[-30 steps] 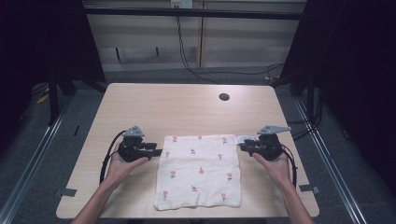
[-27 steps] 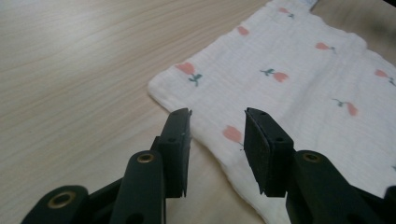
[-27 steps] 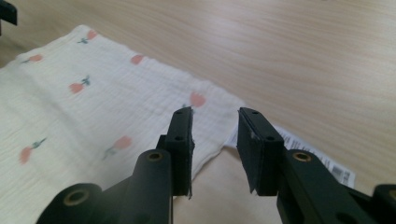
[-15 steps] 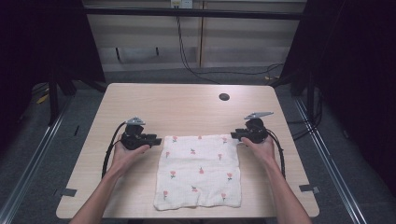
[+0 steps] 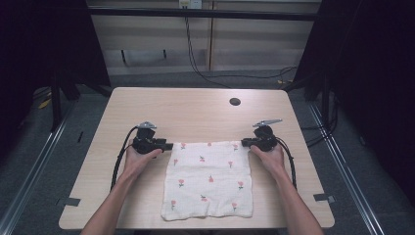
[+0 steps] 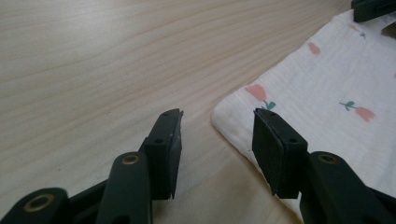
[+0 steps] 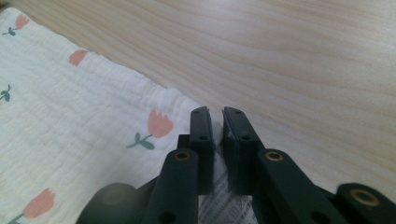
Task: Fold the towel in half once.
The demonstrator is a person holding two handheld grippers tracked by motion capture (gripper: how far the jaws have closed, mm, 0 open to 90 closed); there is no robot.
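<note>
**Tongs working the two far corners of a flowered cloth**

Cloth (image 5: 208, 180), white with small pink flowers, is lying flat on the near half of the worktop (image 5: 195, 112), a little to the right of centre. Its near edge is running close to the worktop's 6 o'clock rim, wavy and slightly ragged, while its far edge is sitting roughly level with both pairs of tongs.

At the cloth's 10 o'clock corner, the left tongs (image 5: 166, 146) are lying low over the wood, held by the left hand (image 5: 139, 159). Their jaws have just been opening and are standing apart, with the rounded corner of the fabric (image 6: 233, 116) lying in the gap; the right-hand pad is sitting over the hem, but no pad is pressing on it.

At the 2 o'clock corner, the right tongs (image 5: 244, 143) are in the right hand (image 5: 266, 156). Their jaws have just been closing and are now standing nearly together, with a sliver of the cloth's corner and its printed label (image 7: 219, 198) pinched between them.

Bare wood is stretching toward 12 o'clock, broken by a dark round hole (image 5: 235, 102) at about 1 o'clock, well apart from the cloth. Narrower strips of bare wood are running along the cloth's 9 o'clock and 3 o'clock edges, where the forearms are coming in.
</note>
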